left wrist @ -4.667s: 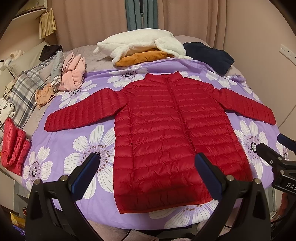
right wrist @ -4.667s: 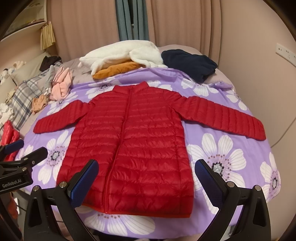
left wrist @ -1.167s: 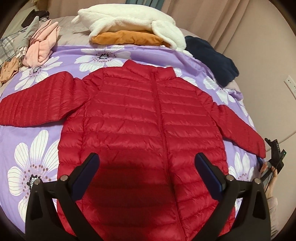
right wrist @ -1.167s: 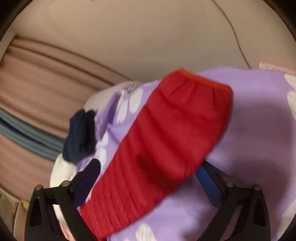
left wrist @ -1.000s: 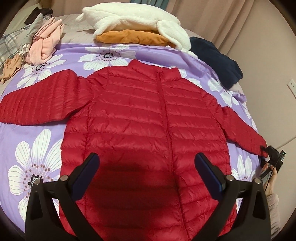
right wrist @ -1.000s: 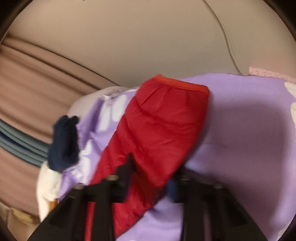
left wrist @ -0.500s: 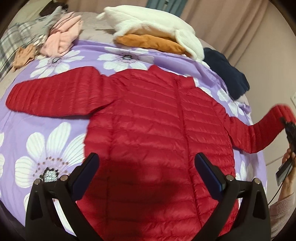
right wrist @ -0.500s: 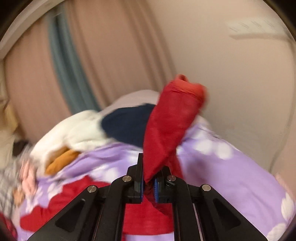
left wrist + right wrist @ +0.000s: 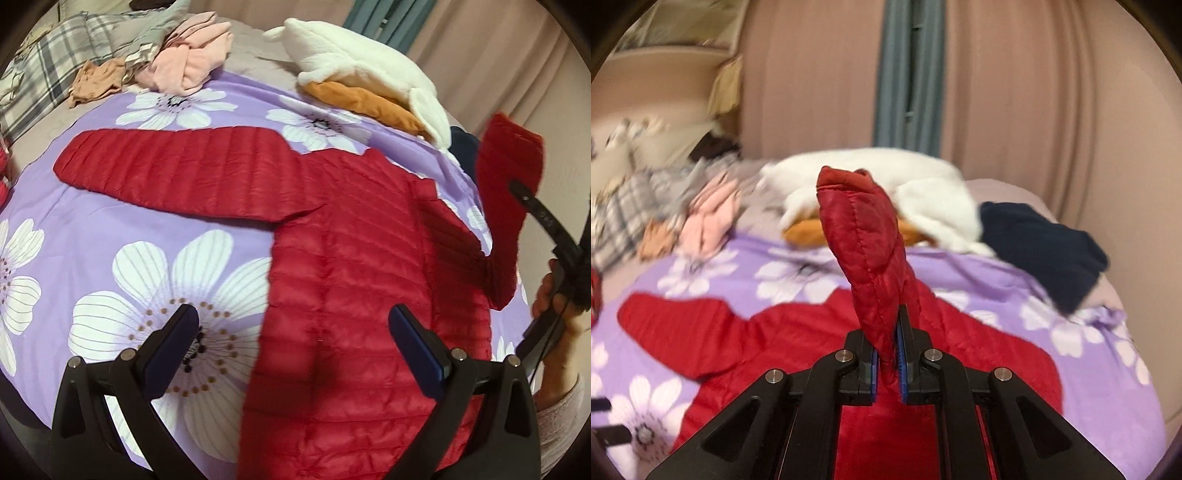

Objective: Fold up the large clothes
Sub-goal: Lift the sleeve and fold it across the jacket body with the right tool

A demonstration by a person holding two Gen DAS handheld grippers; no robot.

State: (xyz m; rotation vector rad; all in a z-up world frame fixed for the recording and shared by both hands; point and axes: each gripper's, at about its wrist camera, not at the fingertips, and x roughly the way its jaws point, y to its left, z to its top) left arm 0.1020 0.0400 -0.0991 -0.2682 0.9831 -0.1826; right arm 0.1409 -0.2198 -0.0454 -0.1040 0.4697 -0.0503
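A red quilted jacket (image 9: 354, 280) lies face up on a purple flowered bedspread (image 9: 110, 221). Its left sleeve (image 9: 177, 173) lies flat, stretched out to the left. My right gripper (image 9: 887, 354) is shut on the right sleeve (image 9: 868, 251) and holds it lifted, cuff pointing up; it also shows in the left wrist view (image 9: 506, 173), raised at the jacket's right side. My left gripper (image 9: 295, 347) is open and empty, hovering over the jacket's lower left part and the bedspread.
A white fleece on an orange garment (image 9: 362, 74), a navy garment (image 9: 1041, 243), pink clothes (image 9: 188, 55) and plaid bedding (image 9: 48, 70) lie at the bed's far end. Curtains (image 9: 997, 74) and a wall stand behind. The bed's near edge (image 9: 22, 402) is at lower left.
My right gripper closed on the right sleeve's cuff and lifted it up and inward over the jacket. My left gripper moved left, still open.
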